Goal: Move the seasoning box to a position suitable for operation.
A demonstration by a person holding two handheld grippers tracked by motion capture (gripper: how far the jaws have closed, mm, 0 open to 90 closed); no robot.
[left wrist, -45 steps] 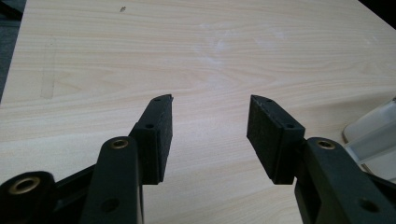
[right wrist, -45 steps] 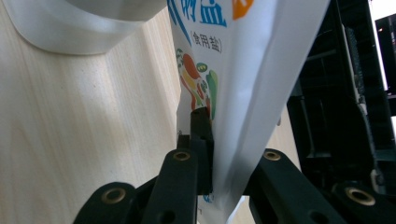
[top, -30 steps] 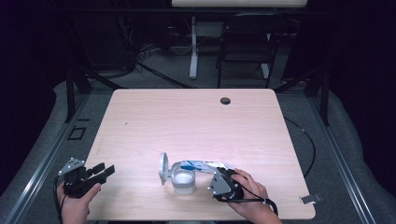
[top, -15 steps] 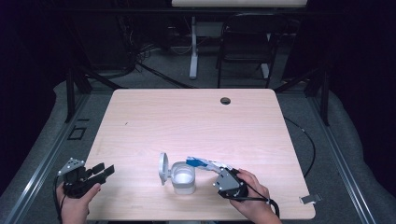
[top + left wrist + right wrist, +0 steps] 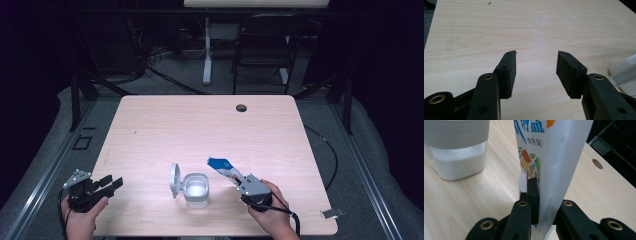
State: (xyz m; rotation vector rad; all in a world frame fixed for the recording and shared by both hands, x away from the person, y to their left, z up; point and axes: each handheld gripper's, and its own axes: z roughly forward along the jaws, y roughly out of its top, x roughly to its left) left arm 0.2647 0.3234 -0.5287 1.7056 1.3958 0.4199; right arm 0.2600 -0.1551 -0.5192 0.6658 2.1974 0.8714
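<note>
- The right gripper point(image 5: 239, 180) is clamped on a white and blue salt bag point(image 5: 223, 168), its jaws pressed against the bag's lower part on both sides.
- In the right gripper view the salt bag point(image 5: 554, 157) rises between the two black jaws; printed blue characters and a coloured picture show on its face.
- In the high view the bag is held tilted above the table point(image 5: 200, 130), its blue end pointing up and to the left, just right of the container.
- A clear square container point(image 5: 196, 190) stands on the table near the front edge, between the two hands; its hinged lid point(image 5: 174, 180) stands open on its left side.
- The container point(image 5: 456, 150) holds white grains in its lower part.
- The left gripper point(image 5: 111, 184) sits at the table's front left corner, well apart from the container, jaws spread wide with nothing between them.
- In the left gripper view the left gripper point(image 5: 536, 63) shows bare wood between the pads point(image 5: 512, 67).
- A round hole point(image 5: 241, 108) lies near the table's far edge.
</note>
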